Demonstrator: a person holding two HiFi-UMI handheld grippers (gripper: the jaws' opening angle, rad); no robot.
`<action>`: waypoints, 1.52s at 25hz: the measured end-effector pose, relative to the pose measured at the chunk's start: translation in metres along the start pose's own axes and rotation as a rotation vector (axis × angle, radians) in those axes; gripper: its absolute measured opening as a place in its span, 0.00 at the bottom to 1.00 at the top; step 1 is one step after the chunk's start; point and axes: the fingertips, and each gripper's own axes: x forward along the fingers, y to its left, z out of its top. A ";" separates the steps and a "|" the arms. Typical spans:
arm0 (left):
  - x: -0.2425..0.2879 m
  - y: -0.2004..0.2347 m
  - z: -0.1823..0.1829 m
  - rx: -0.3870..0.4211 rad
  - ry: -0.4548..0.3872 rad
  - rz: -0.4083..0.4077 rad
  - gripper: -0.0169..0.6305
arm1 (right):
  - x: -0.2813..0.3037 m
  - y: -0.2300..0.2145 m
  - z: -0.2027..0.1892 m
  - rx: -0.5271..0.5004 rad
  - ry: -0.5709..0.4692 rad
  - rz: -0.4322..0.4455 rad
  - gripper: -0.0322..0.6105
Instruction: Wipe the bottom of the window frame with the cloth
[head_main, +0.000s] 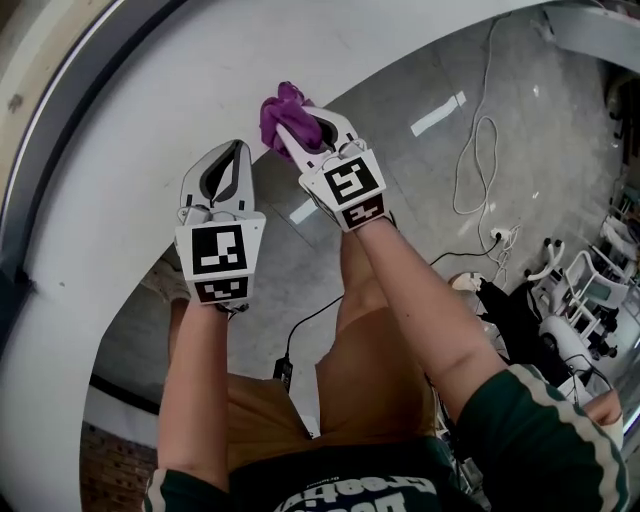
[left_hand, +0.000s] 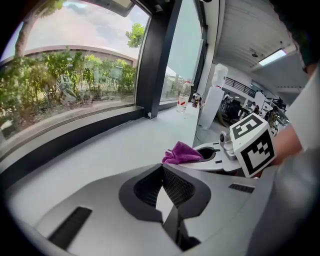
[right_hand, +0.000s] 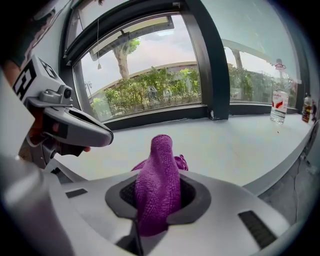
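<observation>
right tool (head_main: 288, 128): jaws pinched tight on the purple cloth (head_main: 281, 106); a thick fold stands up between the pads and the rest bunches out past the tips.
left tool (left_hand: 161, 169): jaws closed together, with nothing between them.
cloth position: at the very front of the right tool, over the white sill (head_main: 120, 170). it seems to touch the sill, though the contact itself is hard to make out.
cloth and left tool: the cloth sits ahead and to the right of the left tool, apart from it.
tools: side by side above the sill, both pointing toward the window.
window frame (right_hand: 165, 116): the dark bottom rail runs along the far edge of the sill, well beyond the cloth.
bottle (right_hand: 278, 106): upright on the sill, far to the right.
floor (head_main: 540, 120): grey, with a white cable (head_main: 478, 150) looped on it.
</observation>
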 end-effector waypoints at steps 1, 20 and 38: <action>-0.003 0.001 -0.001 0.002 0.000 0.000 0.04 | 0.001 0.003 -0.001 0.003 0.003 -0.001 0.20; -0.061 0.044 -0.022 -0.041 -0.023 0.076 0.04 | 0.014 0.060 -0.002 -0.035 0.029 -0.004 0.20; -0.114 0.094 -0.067 -0.171 -0.034 0.164 0.04 | 0.029 0.124 -0.002 -0.072 0.071 0.048 0.20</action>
